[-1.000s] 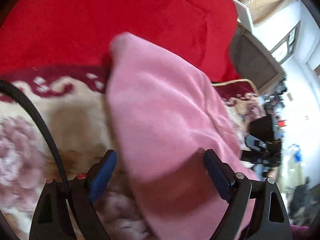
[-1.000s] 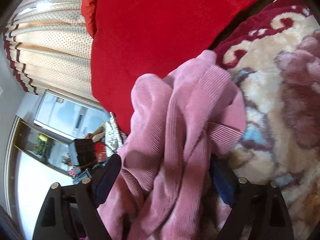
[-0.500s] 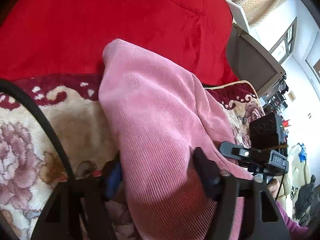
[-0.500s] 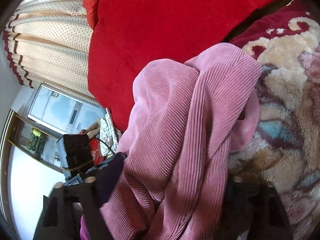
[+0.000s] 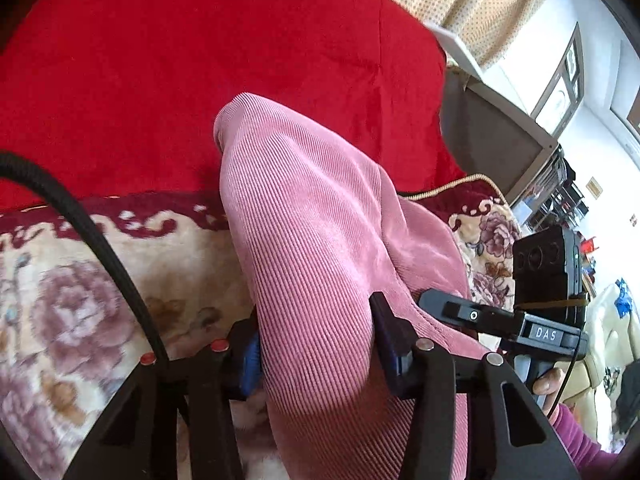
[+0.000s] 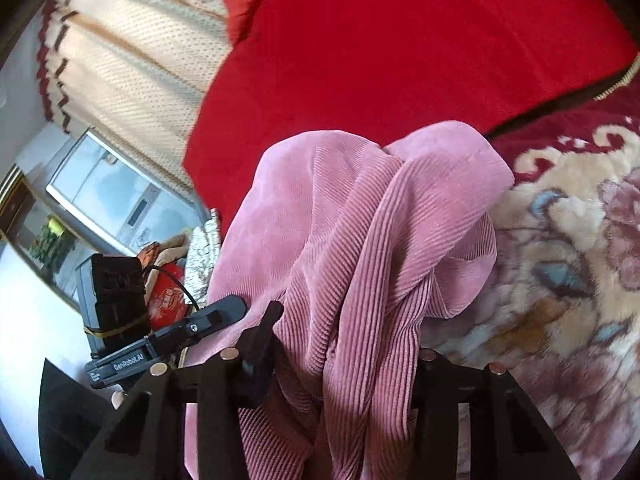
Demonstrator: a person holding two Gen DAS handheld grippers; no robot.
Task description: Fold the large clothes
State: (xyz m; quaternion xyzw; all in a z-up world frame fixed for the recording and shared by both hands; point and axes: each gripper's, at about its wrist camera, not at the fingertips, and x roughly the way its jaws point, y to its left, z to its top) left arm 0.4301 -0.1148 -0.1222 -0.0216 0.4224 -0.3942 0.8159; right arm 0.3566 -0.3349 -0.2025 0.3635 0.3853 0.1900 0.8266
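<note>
A pink corduroy garment (image 5: 320, 240) is held up over a floral blanket (image 5: 72, 288). My left gripper (image 5: 316, 356) is shut on a thick fold of it, the cloth bulging between the blue pads. In the right wrist view the same pink garment (image 6: 360, 240) hangs bunched in folds, and my right gripper (image 6: 344, 364) is shut on it; its fingertips are mostly hidden by cloth. The right gripper (image 5: 500, 320) also shows at the right of the left wrist view, close beside the garment. The left gripper (image 6: 160, 340) shows at the left of the right wrist view.
A red quilt (image 5: 200, 60) lies beyond the garment, also in the right wrist view (image 6: 400, 40). A black cable (image 5: 100, 248) crosses the left. Curtains (image 6: 132, 40) and a window (image 6: 100, 192) stand behind, and a grey chair back (image 5: 488, 132) is at the right.
Both grippers have closed onto the pink garment and lifted it. The two grippers have come closer together, bunching the cloth.
</note>
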